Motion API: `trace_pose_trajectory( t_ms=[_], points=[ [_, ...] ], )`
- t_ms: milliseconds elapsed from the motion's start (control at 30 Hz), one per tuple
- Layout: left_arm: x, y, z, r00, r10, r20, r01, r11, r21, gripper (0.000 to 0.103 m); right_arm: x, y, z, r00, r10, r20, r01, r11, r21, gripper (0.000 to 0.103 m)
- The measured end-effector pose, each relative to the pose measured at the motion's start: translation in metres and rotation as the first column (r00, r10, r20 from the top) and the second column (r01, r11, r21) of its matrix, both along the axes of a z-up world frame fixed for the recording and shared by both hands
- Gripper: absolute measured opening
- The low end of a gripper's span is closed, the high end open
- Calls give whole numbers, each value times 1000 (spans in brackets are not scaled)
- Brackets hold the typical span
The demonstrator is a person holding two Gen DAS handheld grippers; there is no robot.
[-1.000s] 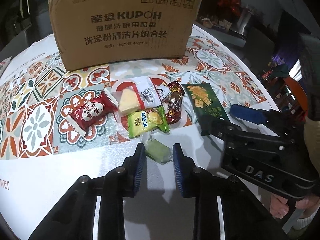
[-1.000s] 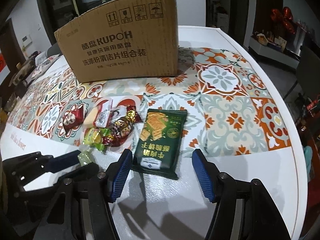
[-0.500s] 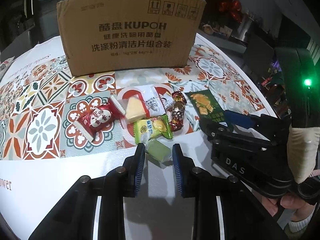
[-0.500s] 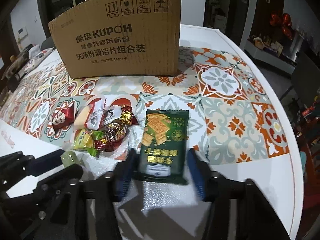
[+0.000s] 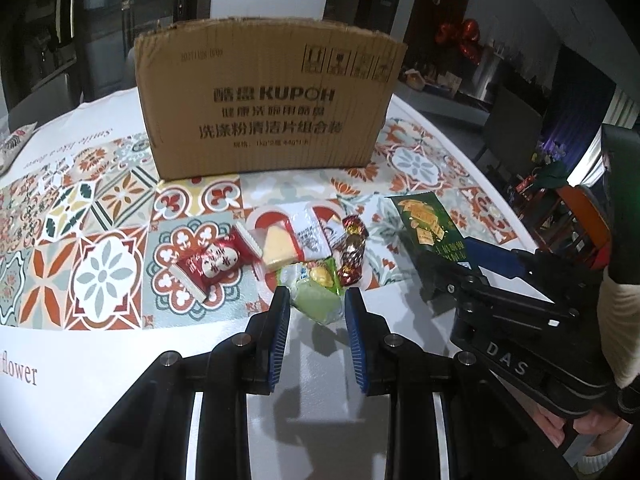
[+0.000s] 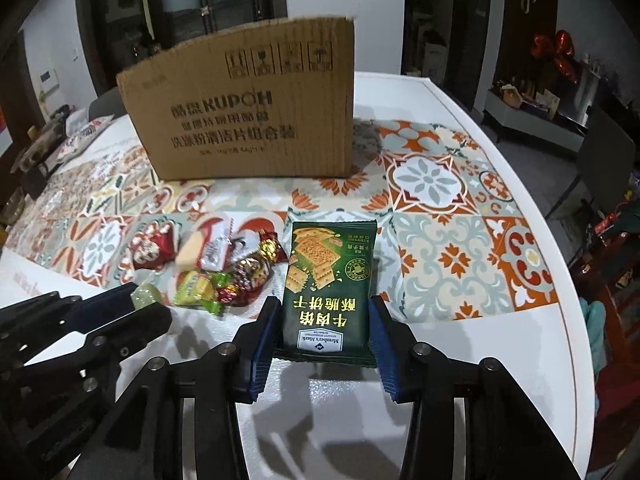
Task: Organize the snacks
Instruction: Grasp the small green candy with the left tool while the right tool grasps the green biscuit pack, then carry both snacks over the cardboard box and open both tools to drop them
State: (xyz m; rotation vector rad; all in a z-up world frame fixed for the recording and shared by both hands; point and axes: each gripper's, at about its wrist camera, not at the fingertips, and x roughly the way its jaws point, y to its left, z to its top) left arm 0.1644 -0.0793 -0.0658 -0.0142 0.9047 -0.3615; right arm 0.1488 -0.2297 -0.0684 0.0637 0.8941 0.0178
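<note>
My left gripper (image 5: 316,304) is shut on a small pale green candy (image 5: 318,304) and holds it off the table. My right gripper (image 6: 324,312) is shut on a dark green cracker packet (image 6: 328,280), pads against its two long edges; the packet also shows in the left wrist view (image 5: 430,226). On the patterned cloth lie a red wrapped snack (image 5: 210,262), a clear packet with a yellow wedge (image 5: 286,238), a green-yellow candy (image 5: 318,274) and red-gold foil candies (image 5: 352,250). A brown cardboard box (image 5: 266,106) stands behind them.
The round table's white edge (image 6: 560,280) curves close on the right, with chairs and a dark room beyond. A packet (image 5: 12,144) lies at the far left of the table. The right gripper's body (image 5: 512,320) sits just right of my left gripper.
The right gripper's jaws closed from wide open onto the cracker packet. The left gripper rose and moved forward with the green candy.
</note>
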Motion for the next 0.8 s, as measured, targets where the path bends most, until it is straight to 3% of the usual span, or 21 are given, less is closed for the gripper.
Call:
trace_pose_trajectory(
  t_ms=[433,800],
  points=[
    [-5,18,45,994,18,111,-14,999,-38,28,-12,12,48,994,28,110,-28,1000,1,45],
    [12,35,94,972,49,230,-37,998,-54,28,0,17,89,976,30,216,-26,999,-19,45]
  ],
)
